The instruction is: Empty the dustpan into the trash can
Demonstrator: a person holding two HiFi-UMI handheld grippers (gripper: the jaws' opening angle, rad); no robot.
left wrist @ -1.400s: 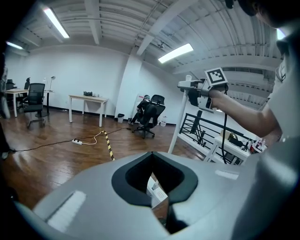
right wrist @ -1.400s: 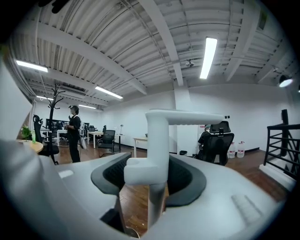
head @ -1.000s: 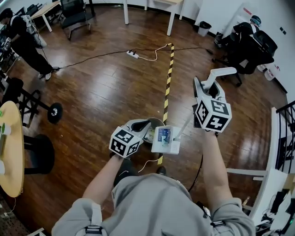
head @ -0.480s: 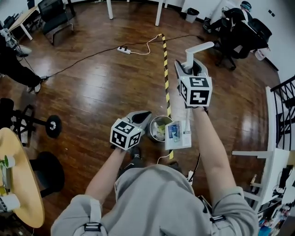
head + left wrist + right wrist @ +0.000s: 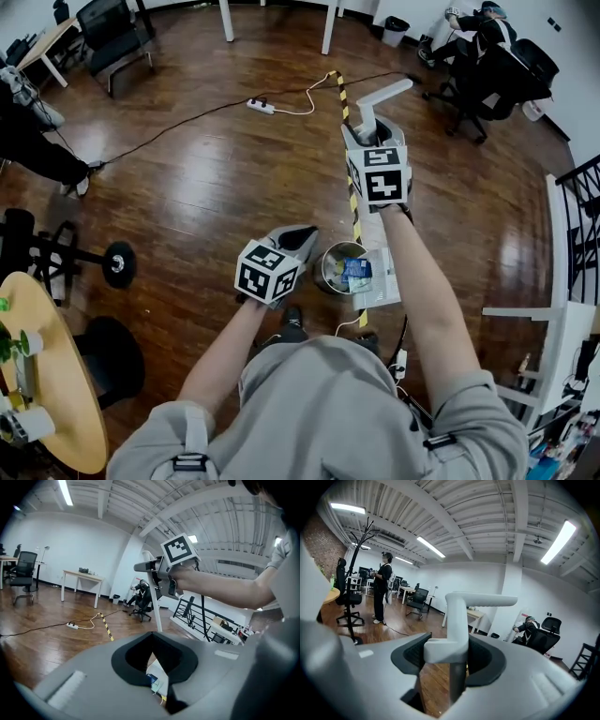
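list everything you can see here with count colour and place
dustpan: 1, white, at the trash can's rim, litter on it
trash can: 1, silver, floor below the grippers
striped tape: 1, yellow and black, floor ahead
power strip: 1, white, floor left of the tape
office chairs: 2, black, far corners
round table: 1, tan, lower left
other people: 2, dark clothes, left edge and far right
left gripper: 1, grey, shut, empty
right gripper: 1, grey, shut on the dustpan
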